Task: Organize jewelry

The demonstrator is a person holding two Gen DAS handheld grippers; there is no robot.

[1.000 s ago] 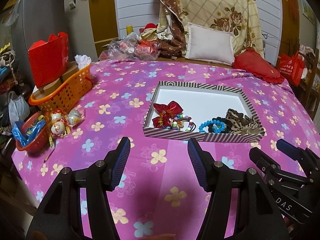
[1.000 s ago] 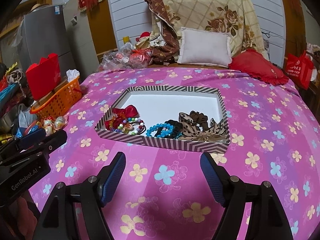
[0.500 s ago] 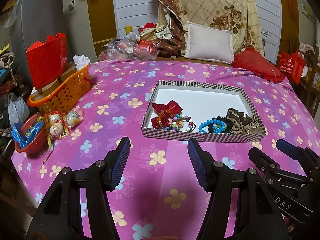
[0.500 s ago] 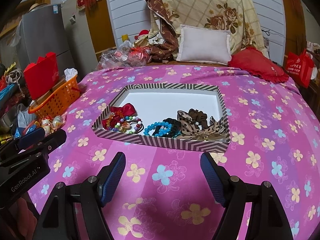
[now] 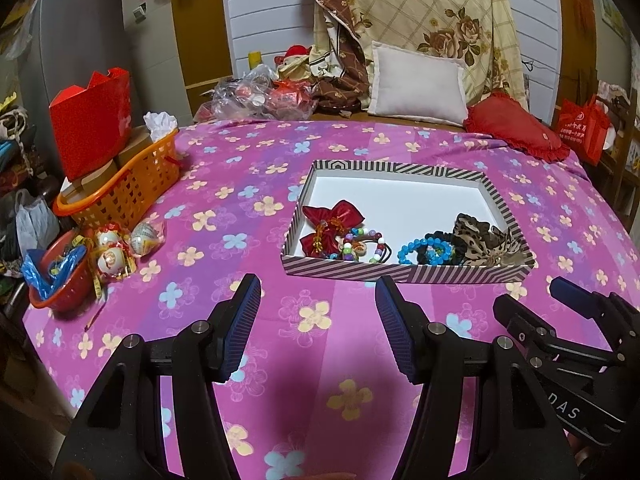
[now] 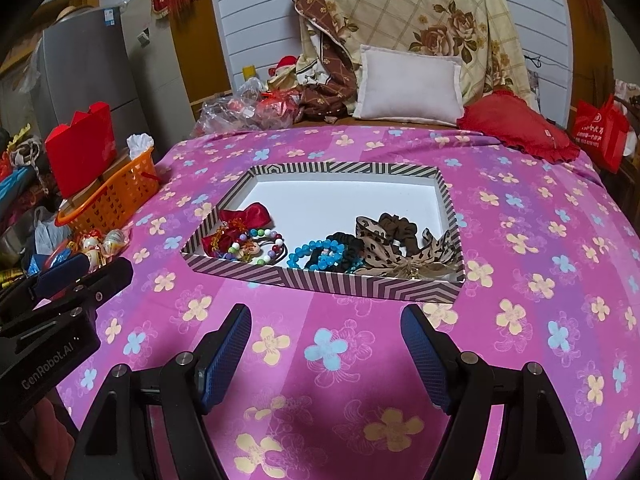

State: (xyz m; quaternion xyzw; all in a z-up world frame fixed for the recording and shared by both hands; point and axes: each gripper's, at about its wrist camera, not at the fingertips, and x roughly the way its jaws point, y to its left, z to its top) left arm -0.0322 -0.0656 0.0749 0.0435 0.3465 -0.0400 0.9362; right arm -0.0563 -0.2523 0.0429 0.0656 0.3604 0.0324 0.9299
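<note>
A striped shallow box (image 5: 400, 168) (image 6: 344, 169) lies on the pink flowered cloth. Along its near side lie a red bow (image 5: 332, 220) (image 6: 244, 218), a multicoloured bead bracelet (image 5: 360, 246) (image 6: 256, 246), a blue bead bracelet (image 5: 424, 250) (image 6: 316, 252), a black scrunchie (image 6: 348, 250) and leopard-print scrunchies (image 5: 484, 244) (image 6: 404, 248). My left gripper (image 5: 318, 328) is open and empty, just short of the box's near wall. My right gripper (image 6: 326, 356) is open and empty, also short of the box. Each gripper shows at the edge of the other's view.
An orange basket (image 5: 120, 188) with a red carton (image 5: 92, 120) stands at the left. A red bowl (image 5: 56, 276) and wrapped eggs (image 5: 120, 244) lie near the left edge. Pillows (image 5: 416, 84) and plastic bags (image 5: 260, 96) are at the back.
Both grippers have drifted slightly back and tilted, so the box sits a little farther up in each view. Nothing was picked up or let go.
</note>
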